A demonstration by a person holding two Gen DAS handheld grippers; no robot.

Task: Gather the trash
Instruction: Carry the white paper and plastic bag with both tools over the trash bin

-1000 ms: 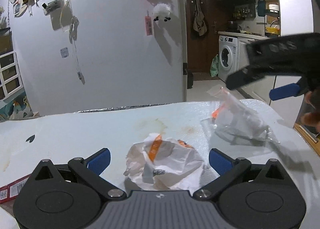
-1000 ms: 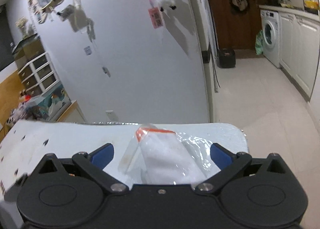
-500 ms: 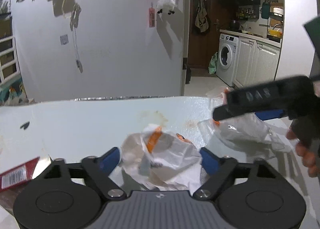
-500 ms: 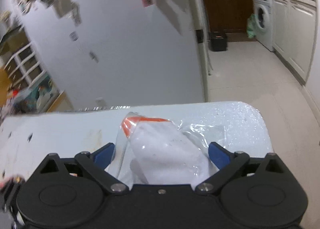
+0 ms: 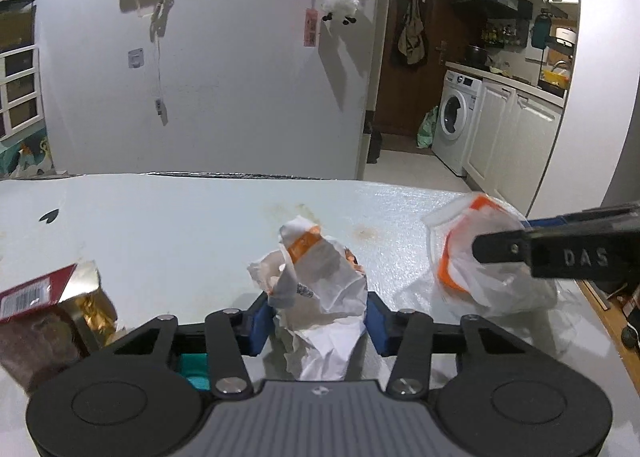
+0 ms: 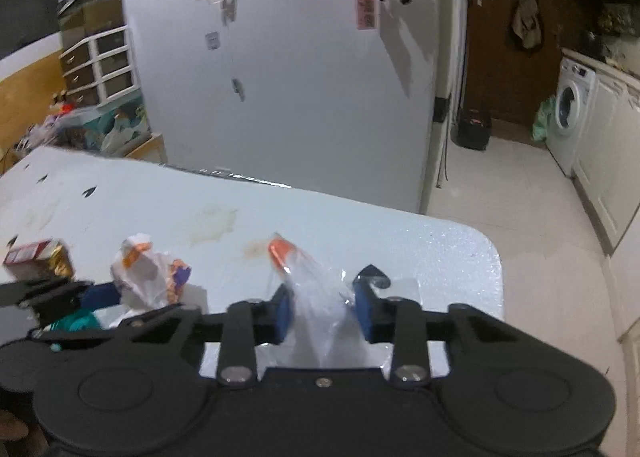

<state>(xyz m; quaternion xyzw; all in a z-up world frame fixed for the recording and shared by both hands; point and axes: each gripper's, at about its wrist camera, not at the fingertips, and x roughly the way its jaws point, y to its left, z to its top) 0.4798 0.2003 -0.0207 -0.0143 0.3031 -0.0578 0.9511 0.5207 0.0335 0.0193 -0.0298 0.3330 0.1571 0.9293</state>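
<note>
Pale counter (image 5: 168, 225), stained near the middle, under dim kitchen light. At lower centre of the left wrist view, left gripper (image 5: 320, 317) just closed onto a crumpled white paper wrapper (image 5: 316, 281) with orange print, blue pads pressing its sides. At lower centre of the right wrist view, right gripper (image 6: 322, 313) likewise just closed, clamped on a clear plastic bag (image 6: 316, 297) with an orange strip, near the counter's right edge. Lower left of the left view: torn red snack box (image 5: 44, 305), untouched. Beyond, white wall, then a washing machine (image 5: 454, 125) at right. Grasping step, by the look of it. Next: lifting both pieces clear without tearing, then finding a bin, none in sight.
</note>
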